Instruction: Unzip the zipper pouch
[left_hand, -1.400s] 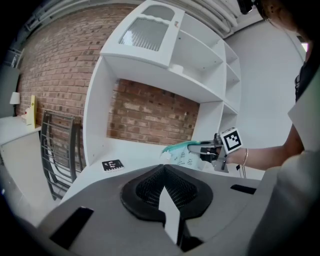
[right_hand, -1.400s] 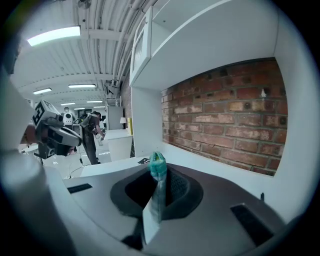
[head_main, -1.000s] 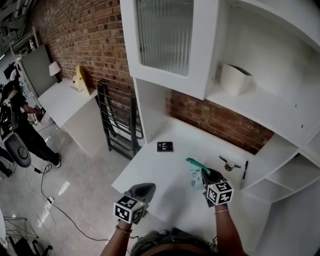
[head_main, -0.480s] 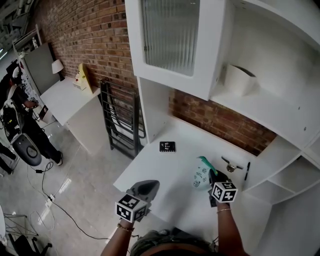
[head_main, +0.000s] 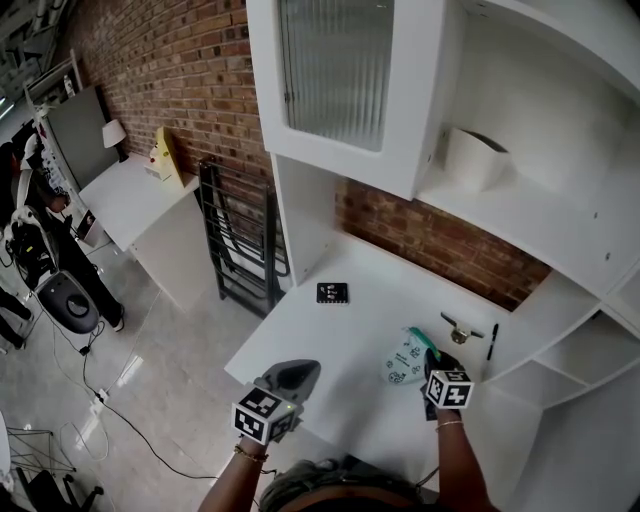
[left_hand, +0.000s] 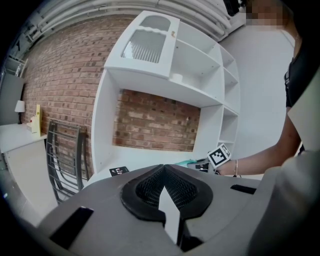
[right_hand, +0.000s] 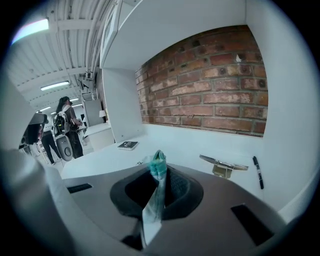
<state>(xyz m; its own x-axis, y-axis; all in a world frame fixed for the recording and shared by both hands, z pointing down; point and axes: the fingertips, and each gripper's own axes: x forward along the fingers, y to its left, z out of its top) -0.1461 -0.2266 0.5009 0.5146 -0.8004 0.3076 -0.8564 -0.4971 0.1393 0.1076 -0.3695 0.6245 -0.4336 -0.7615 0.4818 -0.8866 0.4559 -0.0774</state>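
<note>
The zipper pouch (head_main: 404, 358) was a small, flat bag of pale whitish-mint colour w/ small dark prints & a teal band along its top edge. It was over the right part of the white desk (head_main: 340, 335), in front of a metal piece (head_main: 458, 328) & a black pen (head_main: 491, 340), w/ its right end at the right gripper (head_main: 431, 360).

The prints were too small to read, and the zipper pull could not be made out in any view. Whether the pouch lay on the desk or was just above it, I could not tell. In the right gripper view the pouch (right_hand: 156, 192) showed only edge-on, i.e. as a thin strip w/ a teal tip.

The right gripper (right_hand: 159, 175) had its jaws closed tight on this strip, so the pouch was clamped between the pads. The left gripper (left_hand: 164, 168) had its jaws fully together w/ nothing between them; it was at the desk's front edge (head_main: 298, 372), well apart from the pouch.
</note>
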